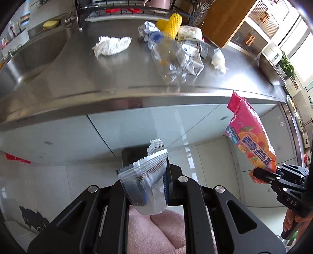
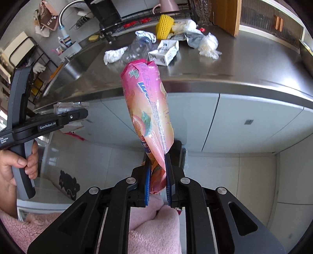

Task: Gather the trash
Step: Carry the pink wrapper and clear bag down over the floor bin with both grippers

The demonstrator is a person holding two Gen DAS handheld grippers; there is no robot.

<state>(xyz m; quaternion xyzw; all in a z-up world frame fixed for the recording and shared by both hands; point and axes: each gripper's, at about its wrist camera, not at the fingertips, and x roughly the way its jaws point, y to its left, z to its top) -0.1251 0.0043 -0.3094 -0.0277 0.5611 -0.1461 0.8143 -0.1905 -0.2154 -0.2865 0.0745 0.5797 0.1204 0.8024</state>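
Observation:
My left gripper (image 1: 145,175) is shut on a silver foil wrapper (image 1: 145,181) and holds it in front of the steel counter (image 1: 117,78), below its edge. My right gripper (image 2: 158,168) is shut on a pink snack bag (image 2: 149,109) that stands upright from its fingers; the bag also shows in the left wrist view (image 1: 252,140). On the counter lie a crushed clear bottle (image 1: 168,56), a white tissue (image 1: 111,46), a flattened carton (image 2: 166,52), yellow foam netting (image 1: 172,23) and crumpled plastic (image 1: 219,59).
A sink (image 1: 29,58) is set in the counter's left end, with a dish rack (image 1: 127,9) behind. A wooden board (image 1: 225,19) leans at the back right. Pale cabinet doors (image 2: 244,121) sit under the counter, above a tiled floor.

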